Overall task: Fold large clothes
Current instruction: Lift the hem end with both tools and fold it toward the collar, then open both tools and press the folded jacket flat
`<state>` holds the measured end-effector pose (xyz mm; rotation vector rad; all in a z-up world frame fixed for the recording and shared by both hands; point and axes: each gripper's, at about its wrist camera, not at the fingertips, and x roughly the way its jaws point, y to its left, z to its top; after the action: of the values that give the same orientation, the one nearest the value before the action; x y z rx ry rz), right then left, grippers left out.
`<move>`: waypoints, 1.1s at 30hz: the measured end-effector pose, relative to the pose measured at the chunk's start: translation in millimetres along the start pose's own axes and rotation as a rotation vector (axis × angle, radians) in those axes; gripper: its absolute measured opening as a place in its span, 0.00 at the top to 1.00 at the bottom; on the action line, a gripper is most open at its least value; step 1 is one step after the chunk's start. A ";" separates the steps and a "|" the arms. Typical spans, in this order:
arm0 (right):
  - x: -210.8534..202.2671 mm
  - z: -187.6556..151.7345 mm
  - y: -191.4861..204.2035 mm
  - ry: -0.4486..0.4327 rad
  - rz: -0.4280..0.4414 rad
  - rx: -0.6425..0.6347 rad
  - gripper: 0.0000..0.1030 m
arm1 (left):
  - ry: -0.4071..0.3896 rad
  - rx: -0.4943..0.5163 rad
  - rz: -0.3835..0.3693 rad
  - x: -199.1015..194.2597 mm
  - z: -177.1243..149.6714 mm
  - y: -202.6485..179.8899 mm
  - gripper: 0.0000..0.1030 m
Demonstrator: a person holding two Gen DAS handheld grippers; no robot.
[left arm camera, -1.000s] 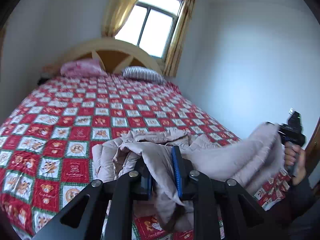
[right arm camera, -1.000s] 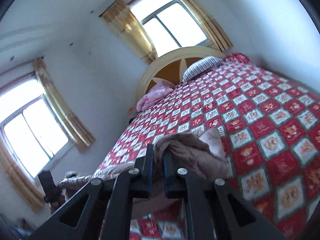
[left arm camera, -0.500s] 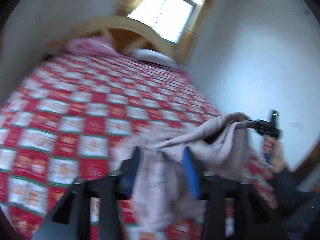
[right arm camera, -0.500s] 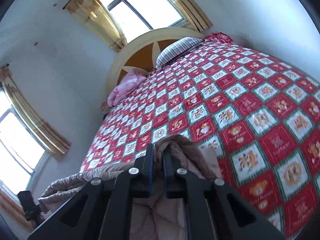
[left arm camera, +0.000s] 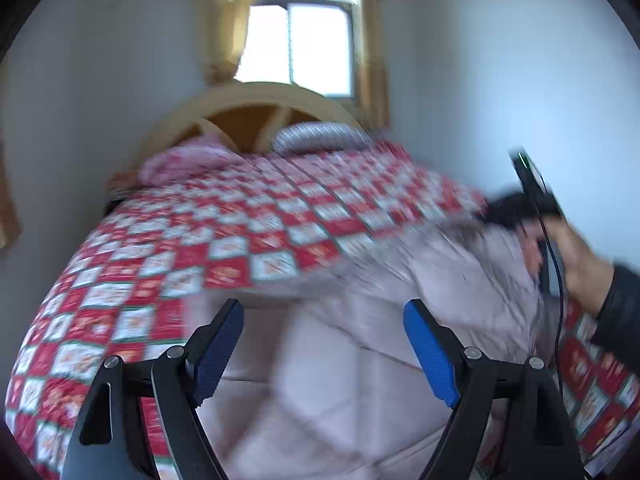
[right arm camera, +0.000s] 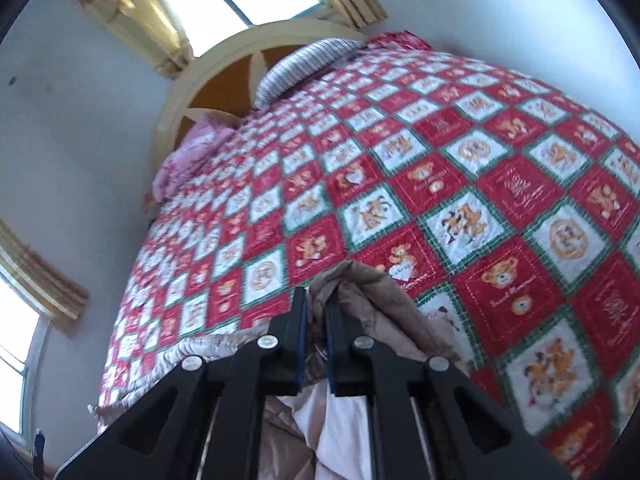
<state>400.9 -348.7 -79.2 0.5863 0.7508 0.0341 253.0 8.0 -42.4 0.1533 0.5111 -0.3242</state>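
The left gripper [left arm camera: 324, 344] hovers, jaws spread, over the jacket [left arm camera: 340, 380] on the bed [left arm camera: 240, 220]; the right gripper [right arm camera: 316, 320] pinches a corner. Regrip an edge, pull it flat.

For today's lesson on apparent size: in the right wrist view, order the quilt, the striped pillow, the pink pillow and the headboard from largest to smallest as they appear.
1. Quilt, by far the largest.
2. Headboard.
3. Striped pillow and pink pillow look about alike; both are far off and partly hidden, so I won't rank them.
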 end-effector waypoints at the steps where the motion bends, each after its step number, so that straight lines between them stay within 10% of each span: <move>1: 7.6 -0.2 -0.5 -0.001 -0.019 -0.002 0.91 | 0.014 0.053 0.022 17.9 -3.3 -16.5 0.20; 4: 30.3 -1.3 -5.2 0.012 -0.058 0.017 0.90 | 0.057 0.272 0.259 79.3 -18.6 -50.0 0.20; 7: 39.9 -4.6 -1.5 0.009 -0.113 -0.029 0.86 | 0.127 0.243 0.346 120.6 -26.0 -34.3 0.20; 11: 6.6 -15.6 18.9 -0.097 -0.138 -0.122 0.21 | 0.205 0.034 0.316 140.1 -26.3 7.5 0.20; 12: -4.4 -20.3 26.7 -0.137 -0.125 -0.147 0.18 | 0.214 0.012 0.313 142.1 -27.3 12.5 0.20; 17: -17.5 -70.0 96.4 -0.145 0.104 -0.403 0.18 | 0.259 -0.046 0.343 145.3 -18.5 15.0 0.19; 22: 48.7 -101.2 102.9 0.006 -0.002 -0.484 0.19 | 0.128 -0.053 0.463 123.4 12.7 30.0 0.12; 33: 85.7 -110.1 87.9 0.041 -0.072 -0.492 0.17 | 0.259 -0.113 0.527 192.9 -18.3 65.5 0.06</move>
<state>407.8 -200.9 -152.2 0.0905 0.7683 0.1596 425.7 22.3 -151.0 0.2150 0.7209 0.2428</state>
